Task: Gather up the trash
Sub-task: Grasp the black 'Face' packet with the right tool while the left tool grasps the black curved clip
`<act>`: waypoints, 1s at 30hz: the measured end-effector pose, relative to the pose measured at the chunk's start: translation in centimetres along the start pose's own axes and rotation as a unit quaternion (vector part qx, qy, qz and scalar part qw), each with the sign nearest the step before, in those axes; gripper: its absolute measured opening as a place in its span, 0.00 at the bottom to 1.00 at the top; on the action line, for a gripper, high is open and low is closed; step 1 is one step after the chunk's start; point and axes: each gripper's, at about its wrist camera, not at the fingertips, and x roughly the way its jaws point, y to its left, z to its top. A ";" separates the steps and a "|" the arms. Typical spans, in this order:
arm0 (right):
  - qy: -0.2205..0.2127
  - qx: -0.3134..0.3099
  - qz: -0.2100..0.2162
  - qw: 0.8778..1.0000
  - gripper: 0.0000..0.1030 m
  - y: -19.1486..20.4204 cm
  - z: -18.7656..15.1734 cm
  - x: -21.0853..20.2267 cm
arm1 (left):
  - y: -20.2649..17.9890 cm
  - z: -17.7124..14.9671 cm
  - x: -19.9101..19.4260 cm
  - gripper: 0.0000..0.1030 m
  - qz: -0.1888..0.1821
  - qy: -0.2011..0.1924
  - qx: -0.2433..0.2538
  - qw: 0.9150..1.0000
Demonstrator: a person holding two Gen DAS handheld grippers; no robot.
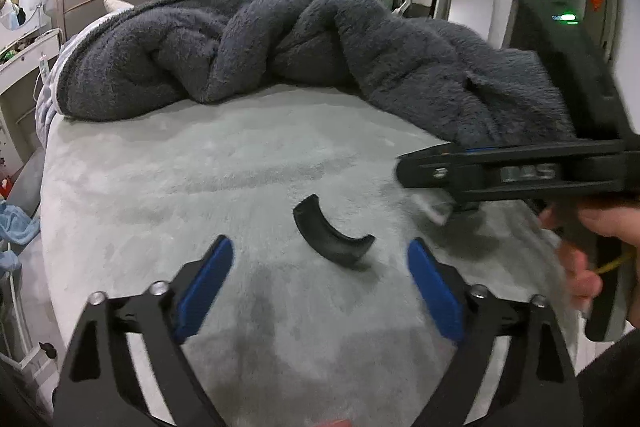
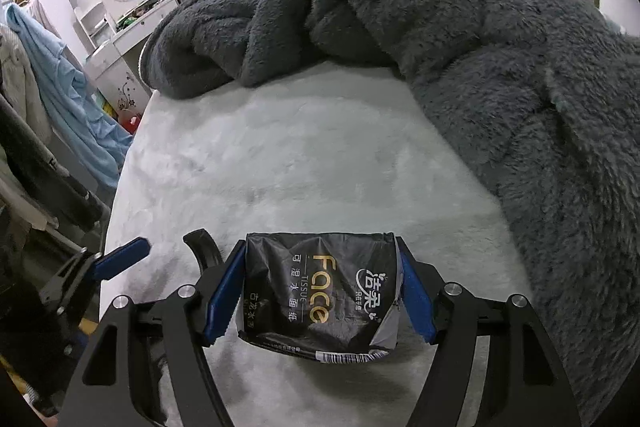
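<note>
1. Black tissue wrapper [image 2: 320, 295], marked "Face", sat clamped between the right gripper's [image 2: 320, 291] blue pads, over the pale bed sheet [image 2: 300, 155].
2. Left gripper [image 1: 320, 267] was spread wide, empty.
3. Curved black plastic piece [image 1: 330, 237] lay on the sheet between its fingers, untouched.

curved piece [image 1: 332, 237] on bed [image 1: 224, 163], blanket [image 1: 304, 43] behind

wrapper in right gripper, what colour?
Black wrapper with gold and white print, silver inside; clearest in the right wrist view.
</note>
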 end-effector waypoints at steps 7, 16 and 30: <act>-0.008 0.005 0.016 1.000 0.69 -0.5 -0.6 -0.8 | -0.2 1.0 2.1 0.81 -0.004 0.011 -0.002 1.000; -0.005 0.009 0.022 1.000 0.69 -1.1 -0.9 -0.7 | -0.5 1.5 4.5 0.67 -0.009 0.035 0.008 0.999; -0.003 0.009 0.031 0.999 0.69 -1.1 -0.7 -1.1 | -1.1 1.6 4.1 0.40 -0.003 0.027 0.025 0.999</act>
